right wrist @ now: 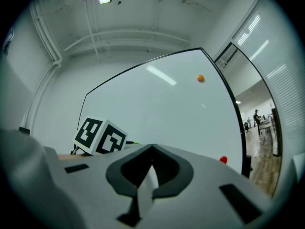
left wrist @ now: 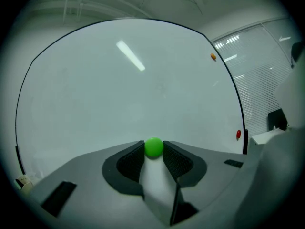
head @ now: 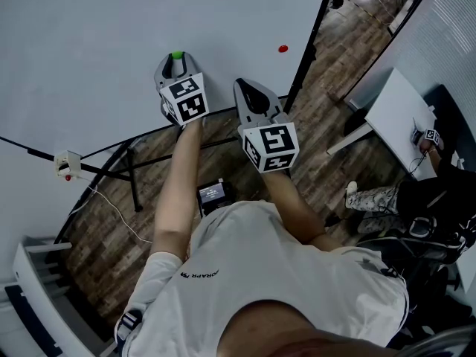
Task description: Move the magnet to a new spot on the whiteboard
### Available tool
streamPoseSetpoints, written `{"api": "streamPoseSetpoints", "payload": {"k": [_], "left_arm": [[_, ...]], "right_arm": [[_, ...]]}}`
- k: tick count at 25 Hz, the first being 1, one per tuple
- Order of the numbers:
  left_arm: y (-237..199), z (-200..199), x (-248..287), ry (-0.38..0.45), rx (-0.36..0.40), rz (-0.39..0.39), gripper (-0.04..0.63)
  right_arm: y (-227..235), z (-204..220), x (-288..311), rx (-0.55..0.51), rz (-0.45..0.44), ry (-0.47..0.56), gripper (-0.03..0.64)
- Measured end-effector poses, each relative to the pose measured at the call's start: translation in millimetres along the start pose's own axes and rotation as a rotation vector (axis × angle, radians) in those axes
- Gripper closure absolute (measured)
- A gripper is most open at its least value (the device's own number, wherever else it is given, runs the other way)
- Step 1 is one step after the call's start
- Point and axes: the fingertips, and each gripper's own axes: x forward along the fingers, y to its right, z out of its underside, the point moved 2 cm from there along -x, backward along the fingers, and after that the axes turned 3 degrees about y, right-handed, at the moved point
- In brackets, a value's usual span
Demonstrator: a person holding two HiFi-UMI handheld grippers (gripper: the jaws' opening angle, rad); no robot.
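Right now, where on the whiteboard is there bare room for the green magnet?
The whiteboard is bare left of and above the green magnet. Its right edge is busier: an orange magnet high, a red magnet low.

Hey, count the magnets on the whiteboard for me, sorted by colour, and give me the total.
Green magnet: 1
Red magnet: 1
Orange magnet: 1
Total: 3

The left arm (head: 178, 177) and right arm (head: 288, 193) are extended toward 12 o'clock. The left gripper (head: 178, 61) is clamped on the green magnet (left wrist: 153, 147), and the right gripper (right wrist: 152, 148) is held closed and empty.
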Motion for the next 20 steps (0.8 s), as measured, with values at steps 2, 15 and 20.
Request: {"api": "streamPoseSetpoints", "payload": {"k": [2,15,20], "left_arm": [[0.5,0.3,2.2,-0.005,-0.005,0.01,0.476],[4.0,2.7,-4.9,-0.012,-0.02,0.029,0.44],[4.7,-5.5,-15.6,0.009,-0.037,0.039,0.431]], "right_arm": [[0.1,-0.2,1.1,-0.002,0.0,0.0,0.604],[-2.4,-3.6,-1.7,-0.003,-0.006,0.004,0.603],[-2.9,-3.4,-0.6,-0.001,-0.005,0.003,0.603]]}}
